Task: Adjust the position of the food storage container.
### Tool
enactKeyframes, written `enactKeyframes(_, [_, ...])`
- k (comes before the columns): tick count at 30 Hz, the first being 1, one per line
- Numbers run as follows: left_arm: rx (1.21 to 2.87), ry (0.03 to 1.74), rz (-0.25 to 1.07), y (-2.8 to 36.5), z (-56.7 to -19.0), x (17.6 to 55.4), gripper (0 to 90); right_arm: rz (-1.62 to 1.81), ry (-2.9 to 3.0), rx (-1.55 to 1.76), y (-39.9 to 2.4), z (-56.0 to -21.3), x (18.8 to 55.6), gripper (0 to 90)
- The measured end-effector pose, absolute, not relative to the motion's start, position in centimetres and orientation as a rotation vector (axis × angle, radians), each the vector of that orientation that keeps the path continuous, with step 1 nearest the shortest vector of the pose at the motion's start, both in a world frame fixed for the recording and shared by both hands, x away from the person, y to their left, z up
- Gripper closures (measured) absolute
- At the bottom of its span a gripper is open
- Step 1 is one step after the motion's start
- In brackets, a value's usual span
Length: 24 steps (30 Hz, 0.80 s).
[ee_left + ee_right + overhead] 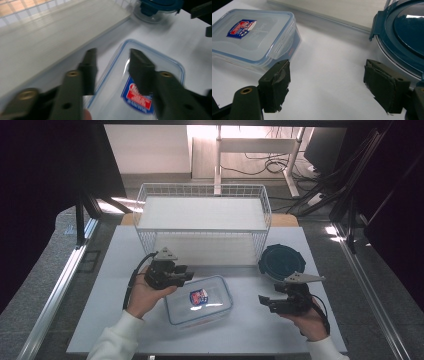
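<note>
A clear rectangular food box [199,300] with a blue-rimmed lid and a red and blue label lies on the white table [120,320], in front of the middle. My left gripper [187,273] hovers over its far left corner; in the left gripper view the gripper [112,51] is open above the box lid [150,72], with nothing pressed between the jaws. My right gripper [262,300] rests low to the right of the box, open wide over bare table [326,63]. The box [252,32] lies just beyond its left jaw.
A round container with a dark blue clip lid [281,261] stands at the right, close to my right gripper. A white wire basket [202,210] with a pale board inside takes up the back of the table. Cables and desk legs lie beyond it.
</note>
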<state>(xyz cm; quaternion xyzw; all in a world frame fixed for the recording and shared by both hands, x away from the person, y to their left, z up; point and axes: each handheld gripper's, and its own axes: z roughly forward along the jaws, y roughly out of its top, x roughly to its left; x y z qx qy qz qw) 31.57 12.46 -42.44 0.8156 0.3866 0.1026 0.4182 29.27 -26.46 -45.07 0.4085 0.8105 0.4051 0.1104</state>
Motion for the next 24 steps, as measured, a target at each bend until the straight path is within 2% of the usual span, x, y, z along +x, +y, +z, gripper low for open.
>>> enactKeyframes(1, [2.070, 0.946, 0.266, 11.9, -42.4, 32.3, 73.6, 1.185, 2.395, 1.191, -26.4, -45.3, 29.4, 21.5])
enactKeyframes(5, [2.112, 0.936, 0.248, 11.0, -42.7, 33.9, 83.5, 1.162, 2.420, 1.192, -26.3, -45.7, 29.5, 21.5])
enactKeyframes(9, [2.155, 0.943, 0.227, 10.4, -43.4, 35.3, 89.6, 1.144, 2.433, 1.196, -26.3, -46.0, 29.6, 21.8])
enactKeyframes(16, [2.210, 0.985, 0.173, 9.4, -45.5, 37.4, 90.0, 1.120, 2.410, 1.201, -26.1, -46.4, 29.7, 21.9])
enactKeyframes(24, [2.285, 0.983, 0.179, 8.1, -46.9, 38.3, 90.0, 1.109, 2.417, 1.197, -25.8, -46.6, 29.7, 21.9])
